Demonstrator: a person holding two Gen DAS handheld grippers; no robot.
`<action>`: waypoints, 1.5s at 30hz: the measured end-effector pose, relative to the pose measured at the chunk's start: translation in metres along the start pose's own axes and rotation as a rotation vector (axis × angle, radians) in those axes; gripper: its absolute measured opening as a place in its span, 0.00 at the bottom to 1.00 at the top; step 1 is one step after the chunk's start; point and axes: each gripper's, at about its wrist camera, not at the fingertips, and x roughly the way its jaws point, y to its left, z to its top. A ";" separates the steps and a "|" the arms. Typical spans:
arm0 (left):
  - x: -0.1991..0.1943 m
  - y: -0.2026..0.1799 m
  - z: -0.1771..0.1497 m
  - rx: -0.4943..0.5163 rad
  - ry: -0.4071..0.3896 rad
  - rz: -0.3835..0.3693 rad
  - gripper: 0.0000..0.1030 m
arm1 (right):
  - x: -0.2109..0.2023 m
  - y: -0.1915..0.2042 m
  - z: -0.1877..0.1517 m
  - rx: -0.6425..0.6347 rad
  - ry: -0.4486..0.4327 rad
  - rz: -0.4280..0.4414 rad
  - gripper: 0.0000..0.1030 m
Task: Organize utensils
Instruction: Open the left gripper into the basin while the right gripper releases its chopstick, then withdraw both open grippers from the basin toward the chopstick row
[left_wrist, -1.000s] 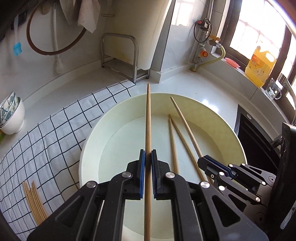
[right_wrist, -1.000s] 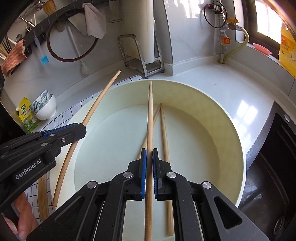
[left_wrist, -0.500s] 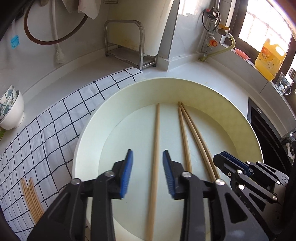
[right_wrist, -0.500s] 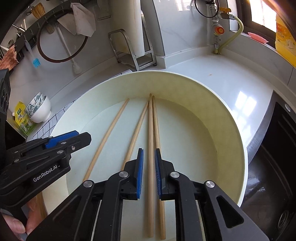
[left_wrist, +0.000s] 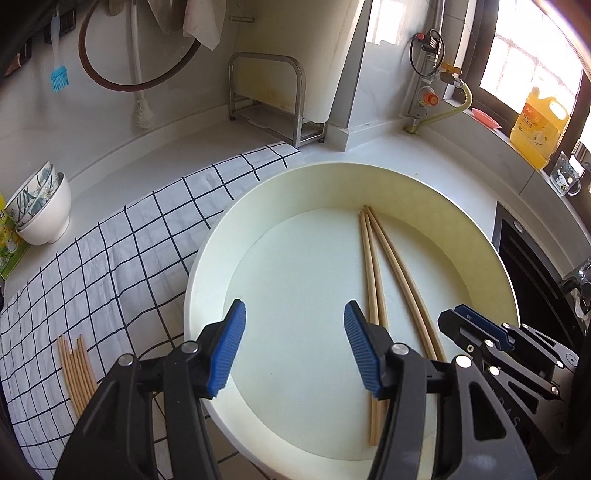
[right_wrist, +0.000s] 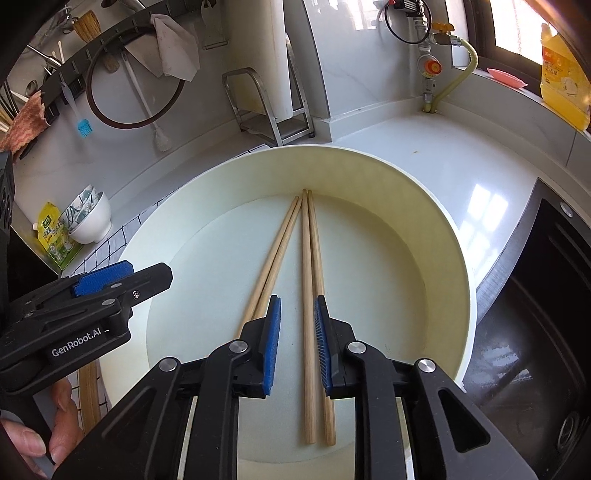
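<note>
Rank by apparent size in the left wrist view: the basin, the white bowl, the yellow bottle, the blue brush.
1. Basin
2. White bowl and yellow bottle: look alike, so unranked; the bottle also sits farther away.
3. Blue brush

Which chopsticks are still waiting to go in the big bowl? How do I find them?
Find the big round cream basin. Left of it lies a white cloth with black checks. The waiting chopsticks are the bundle on that cloth's near end, outside the basin.
</note>
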 end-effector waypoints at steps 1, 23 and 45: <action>-0.003 0.000 -0.001 -0.001 -0.004 0.001 0.54 | -0.003 0.001 -0.001 -0.001 -0.006 0.001 0.18; -0.063 0.037 -0.061 -0.069 -0.026 0.061 0.59 | -0.061 0.025 -0.042 -0.019 -0.071 0.049 0.27; -0.115 0.108 -0.113 -0.160 -0.065 0.158 0.60 | -0.074 0.102 -0.073 -0.135 -0.077 0.156 0.28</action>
